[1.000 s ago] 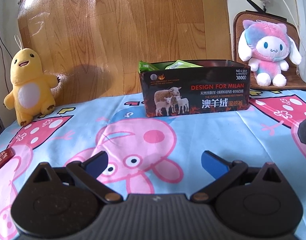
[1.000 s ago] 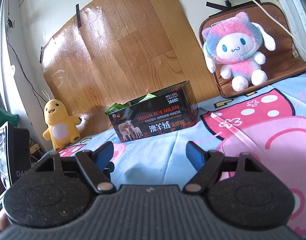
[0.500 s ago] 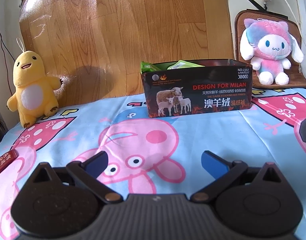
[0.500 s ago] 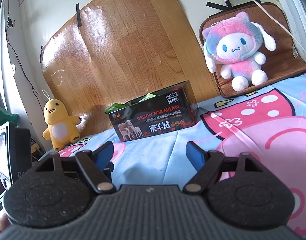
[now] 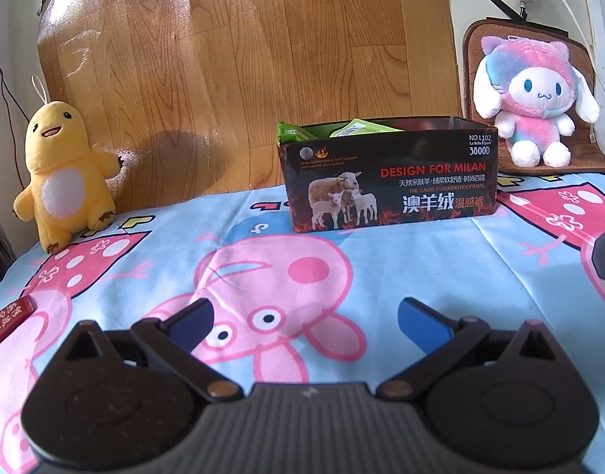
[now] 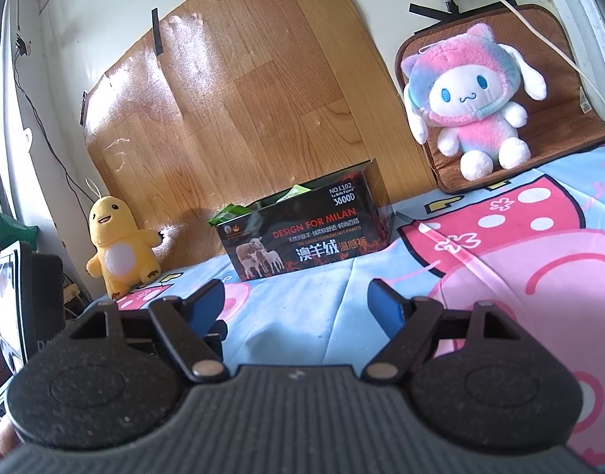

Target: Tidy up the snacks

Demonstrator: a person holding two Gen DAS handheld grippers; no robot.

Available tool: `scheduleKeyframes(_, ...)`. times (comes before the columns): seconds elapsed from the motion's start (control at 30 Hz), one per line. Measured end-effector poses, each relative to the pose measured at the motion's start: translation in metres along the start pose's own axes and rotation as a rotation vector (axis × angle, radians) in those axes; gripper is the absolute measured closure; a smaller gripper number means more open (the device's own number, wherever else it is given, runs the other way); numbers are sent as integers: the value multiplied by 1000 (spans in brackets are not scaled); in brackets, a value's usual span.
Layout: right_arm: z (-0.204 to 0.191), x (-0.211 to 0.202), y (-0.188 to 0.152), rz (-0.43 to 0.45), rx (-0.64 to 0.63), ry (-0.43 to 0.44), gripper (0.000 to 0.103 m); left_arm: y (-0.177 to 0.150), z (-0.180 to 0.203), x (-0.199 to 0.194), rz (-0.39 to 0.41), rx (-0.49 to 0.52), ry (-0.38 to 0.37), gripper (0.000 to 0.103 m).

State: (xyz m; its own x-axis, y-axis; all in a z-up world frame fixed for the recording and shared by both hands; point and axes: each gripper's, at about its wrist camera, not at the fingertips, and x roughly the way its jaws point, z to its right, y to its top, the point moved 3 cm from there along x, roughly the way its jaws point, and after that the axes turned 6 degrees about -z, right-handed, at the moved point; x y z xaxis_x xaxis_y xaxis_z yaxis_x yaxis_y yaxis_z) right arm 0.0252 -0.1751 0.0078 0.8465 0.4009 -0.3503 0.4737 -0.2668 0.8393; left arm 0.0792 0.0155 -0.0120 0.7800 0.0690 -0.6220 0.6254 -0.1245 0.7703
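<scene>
A black box (image 5: pixel 389 181) printed with sheep stands on the cartoon sheet, with green snack packets (image 5: pixel 326 130) sticking out of its open top. It also shows in the right wrist view (image 6: pixel 302 233). A small dark red snack packet (image 5: pixel 8 318) lies on the sheet at the far left. My left gripper (image 5: pixel 304 322) is open and empty, low over the sheet, well short of the box. My right gripper (image 6: pixel 296 302) is open and empty, farther right and back from the box.
A yellow duck plush (image 5: pixel 63 175) sits at the back left and a pink and blue plush (image 5: pixel 535 106) on a brown cushion at the back right. A wood-pattern board (image 5: pixel 263 59) leans on the wall behind the box. Dark equipment (image 6: pixel 22 308) stands off the left edge.
The left view has shifted a little, bringing more of the red packet into view at the left. The right gripper has hardly moved. Both stay open.
</scene>
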Motion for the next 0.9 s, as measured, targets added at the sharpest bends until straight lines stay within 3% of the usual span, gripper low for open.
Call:
scheduleKeyframes(0.7,0,1,0,3,2,-4,22,0,1,-2,10,2,-6,0)
scheduleKeyframes(0.9,0,-3,0,15,8,-58,22,-5,3,-11,-57,-37,-92,0)
